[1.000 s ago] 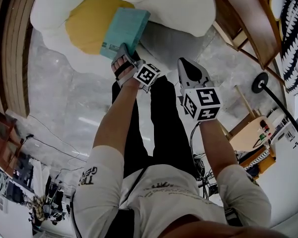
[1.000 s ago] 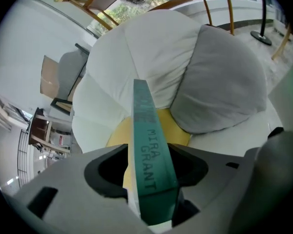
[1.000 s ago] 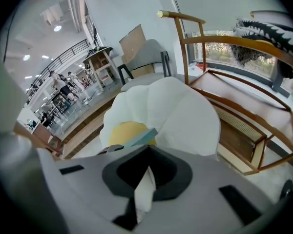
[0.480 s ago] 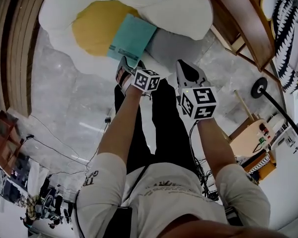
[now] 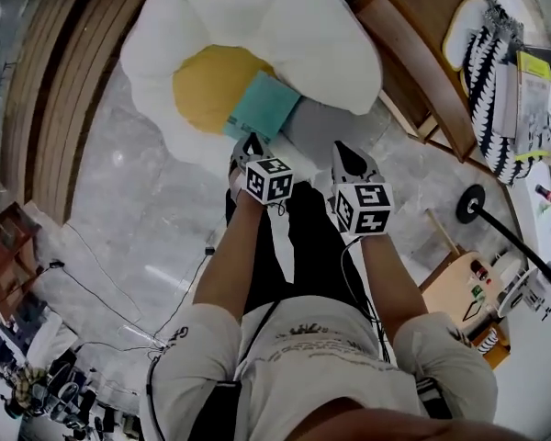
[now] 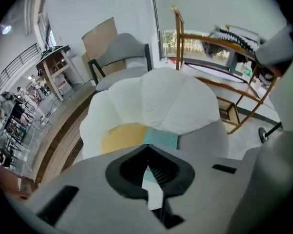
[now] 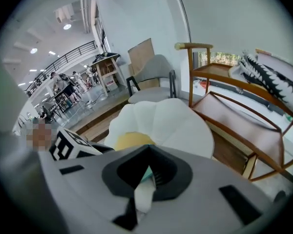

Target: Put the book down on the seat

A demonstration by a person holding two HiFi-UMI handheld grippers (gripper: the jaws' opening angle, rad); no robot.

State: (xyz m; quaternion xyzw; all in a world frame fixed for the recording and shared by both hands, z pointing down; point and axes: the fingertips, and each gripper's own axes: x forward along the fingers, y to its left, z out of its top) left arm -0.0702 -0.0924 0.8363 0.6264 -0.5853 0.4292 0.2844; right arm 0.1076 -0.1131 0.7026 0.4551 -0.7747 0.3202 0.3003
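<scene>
A teal book [image 5: 264,107] lies flat on the seat [image 5: 285,26], a white flower-shaped cushion chair, half on its yellow centre [image 5: 207,85] and half on the white petal at the near edge. My left gripper [image 5: 250,143] hovers just short of the book's near edge, apart from it, its jaws shut with nothing between them. In the left gripper view the book [image 6: 161,139] shows beyond the closed left gripper [image 6: 147,146]. My right gripper [image 5: 347,150] is beside the left one over the person's legs, shut and empty, its jaws meeting in the right gripper view [image 7: 148,146].
A wooden rack [image 5: 422,62] with a striped cushion [image 5: 496,72] stands right of the seat. A grey chair [image 6: 119,50] is behind it. Wooden steps [image 5: 55,90] run along the left. Cables [image 5: 119,283], a round black base [image 5: 468,203] and a wooden stool [image 5: 459,274] sit on the marble floor.
The left gripper let go of the book, which now rests on the seat. It drew back toward the person and its jaws closed. The right gripper kept beside it.
</scene>
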